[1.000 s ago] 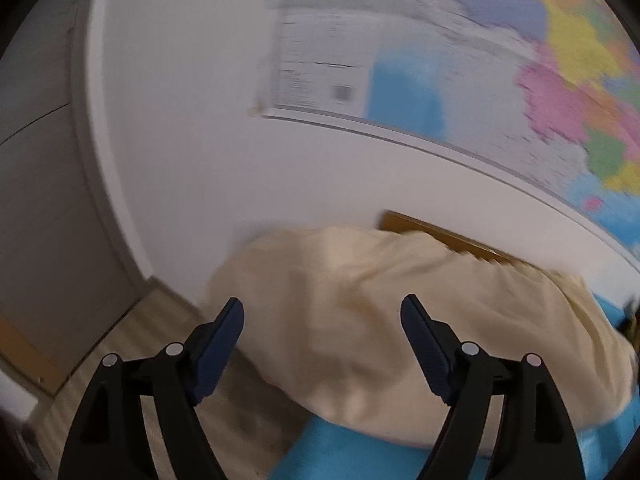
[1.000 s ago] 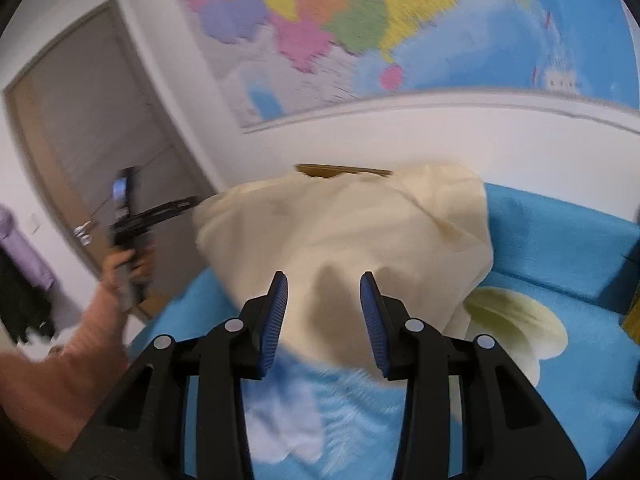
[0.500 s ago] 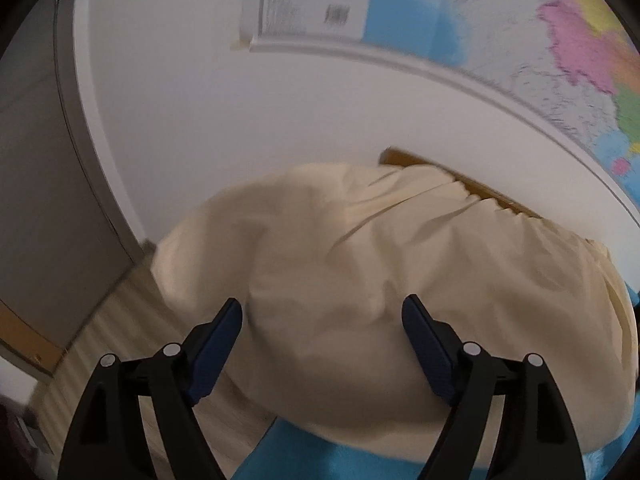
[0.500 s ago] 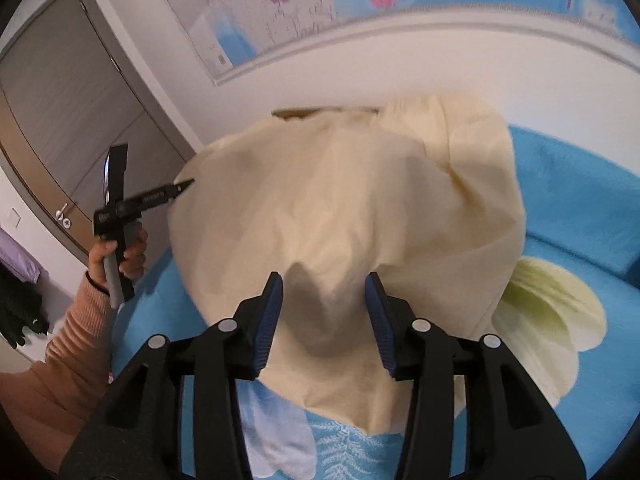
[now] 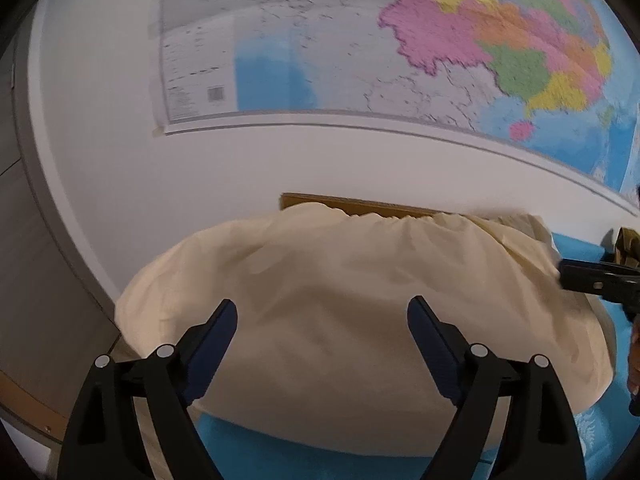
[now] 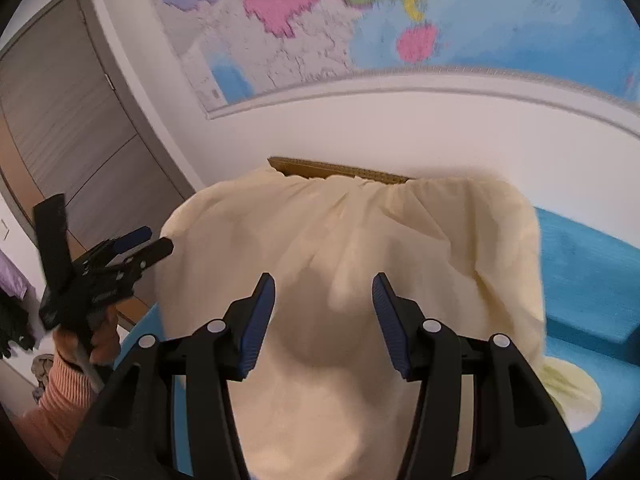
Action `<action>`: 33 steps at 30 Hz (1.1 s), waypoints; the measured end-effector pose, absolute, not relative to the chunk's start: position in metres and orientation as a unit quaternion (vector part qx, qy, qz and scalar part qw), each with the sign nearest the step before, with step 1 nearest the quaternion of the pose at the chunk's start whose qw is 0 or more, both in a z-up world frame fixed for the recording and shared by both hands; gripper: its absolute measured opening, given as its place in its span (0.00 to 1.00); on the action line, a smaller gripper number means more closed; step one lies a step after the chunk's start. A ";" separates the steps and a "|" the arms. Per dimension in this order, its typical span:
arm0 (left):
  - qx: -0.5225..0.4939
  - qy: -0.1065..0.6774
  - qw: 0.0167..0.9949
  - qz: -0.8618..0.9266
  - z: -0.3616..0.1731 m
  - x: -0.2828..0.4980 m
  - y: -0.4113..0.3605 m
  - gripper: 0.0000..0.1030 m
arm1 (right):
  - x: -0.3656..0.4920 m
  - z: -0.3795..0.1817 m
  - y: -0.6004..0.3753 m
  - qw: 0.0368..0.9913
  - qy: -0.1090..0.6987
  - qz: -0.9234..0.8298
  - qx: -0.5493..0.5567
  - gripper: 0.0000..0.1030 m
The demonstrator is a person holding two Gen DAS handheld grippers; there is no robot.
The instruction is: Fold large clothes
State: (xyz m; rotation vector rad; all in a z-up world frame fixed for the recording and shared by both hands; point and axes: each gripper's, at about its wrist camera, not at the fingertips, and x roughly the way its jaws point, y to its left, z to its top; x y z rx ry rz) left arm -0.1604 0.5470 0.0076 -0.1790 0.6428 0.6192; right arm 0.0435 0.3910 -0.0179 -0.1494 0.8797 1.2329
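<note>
We read the left gripper (image 5: 322, 312) as released: its jaws have just been opening, stand wide, angled downward, with nothing clamped. The cream garment (image 5: 340, 300) lies spread just beyond and beneath them on the blue bedcover (image 5: 320, 446). The right gripper (image 6: 323, 288), jaws also just opening, hangs released above the same garment; contact appears absent. The wall map (image 5: 400, 48) hangs beyond.

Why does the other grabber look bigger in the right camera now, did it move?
Yes. In the right wrist view the left gripper has come nearer and now reaches toward the edge of the cream garment, further from the grey door. Its jaws have just been opening, empty.
</note>
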 end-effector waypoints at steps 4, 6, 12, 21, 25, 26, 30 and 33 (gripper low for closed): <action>-0.092 0.332 0.892 0.293 -0.004 -0.143 0.552 0.82 | 0.052 -0.041 0.395 0.706 0.443 0.548 -0.065 0.46; -0.115 0.345 0.884 0.293 -0.013 -0.137 0.560 0.82 | 0.051 -0.038 0.390 0.707 0.441 0.550 -0.062 0.46; -0.109 0.331 0.885 0.310 -0.009 -0.149 0.551 0.82 | 0.029 -0.015 0.358 0.706 0.402 0.582 -0.046 0.50; -0.117 0.318 0.900 0.274 -0.010 -0.169 0.512 0.84 | -0.023 -0.026 0.330 0.705 0.354 0.603 -0.115 0.51; -0.109 0.326 0.895 0.283 -0.023 -0.162 0.504 0.86 | -0.025 -0.041 0.334 0.709 0.361 0.593 -0.124 0.53; -0.110 0.326 0.895 0.285 -0.023 -0.162 0.503 0.86 | -0.026 -0.040 0.334 0.710 0.360 0.593 -0.121 0.55; -0.124 0.318 0.896 0.283 -0.018 -0.171 0.500 0.86 | -0.029 -0.031 0.325 0.708 0.355 0.601 -0.107 0.56; -0.126 0.308 0.898 0.288 -0.016 -0.182 0.491 0.86 | -0.032 -0.025 0.313 0.716 0.346 0.599 -0.093 0.56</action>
